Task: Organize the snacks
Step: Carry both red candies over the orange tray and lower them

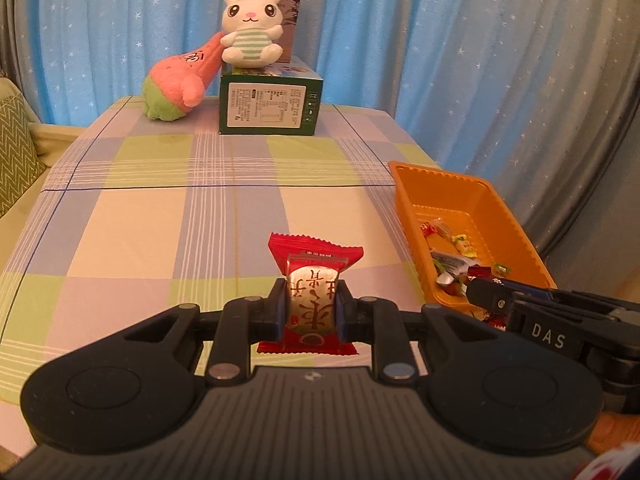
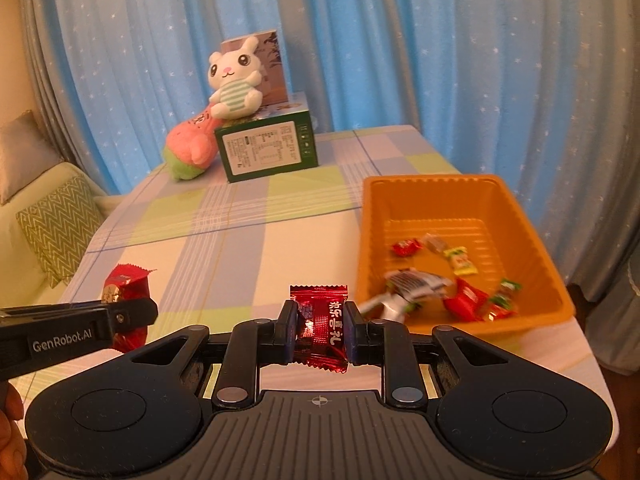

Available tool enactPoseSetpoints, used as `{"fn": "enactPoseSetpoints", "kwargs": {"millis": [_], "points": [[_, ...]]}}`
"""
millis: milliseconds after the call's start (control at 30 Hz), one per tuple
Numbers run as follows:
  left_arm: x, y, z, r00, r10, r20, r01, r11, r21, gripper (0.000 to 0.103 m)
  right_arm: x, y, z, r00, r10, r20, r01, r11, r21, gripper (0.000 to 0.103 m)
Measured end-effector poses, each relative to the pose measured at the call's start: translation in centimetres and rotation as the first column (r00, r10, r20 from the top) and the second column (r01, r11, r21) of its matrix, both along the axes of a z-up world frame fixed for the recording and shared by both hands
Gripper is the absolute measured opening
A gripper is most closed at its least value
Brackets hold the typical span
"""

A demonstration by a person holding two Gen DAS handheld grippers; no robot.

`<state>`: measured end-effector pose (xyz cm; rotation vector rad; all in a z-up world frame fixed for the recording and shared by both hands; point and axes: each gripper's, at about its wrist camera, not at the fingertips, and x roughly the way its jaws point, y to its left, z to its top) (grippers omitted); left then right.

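My left gripper (image 1: 313, 304) is shut on a red and gold snack packet (image 1: 314, 280) and holds it upright above the checked tablecloth. It also shows at the left of the right wrist view (image 2: 124, 300). My right gripper (image 2: 320, 326) is shut on a shiny red candy (image 2: 322, 330), just left of the orange tray (image 2: 368, 216). The tray holds several wrapped candies, among them a silver wrapper (image 2: 412, 284) and a yellow candy (image 2: 462, 260). The tray also shows in the left wrist view (image 1: 404, 196), with the right gripper (image 1: 484, 292) over its near end.
A green box (image 1: 270, 104) stands at the table's far end with a white bunny plush (image 1: 252, 28) on top and a pink plush (image 1: 180, 84) leaning beside it. Blue starred curtains hang behind. A sofa with a zigzag cushion (image 2: 60, 228) is at the left.
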<state>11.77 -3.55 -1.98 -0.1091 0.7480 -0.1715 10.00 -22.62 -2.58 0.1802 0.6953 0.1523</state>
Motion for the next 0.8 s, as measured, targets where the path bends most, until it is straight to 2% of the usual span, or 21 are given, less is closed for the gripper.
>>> {"fn": "enactPoseSetpoints", "kwargs": {"millis": [333, 800], "points": [[-1.7, -2.9, 0.2, 0.998, -0.065, 0.002, 0.065, 0.998, 0.018, 0.021, -2.9, -2.5, 0.3, 0.999, -0.052, 0.012, 0.052, 0.999, -0.004, 0.024], [-2.3, -5.5, 0.7, 0.992, -0.125, 0.005, 0.125, 0.992, 0.03, 0.021, -4.0, -5.0, 1.1, 0.994, -0.106, 0.026, 0.106, 0.994, 0.009, 0.024]]}}
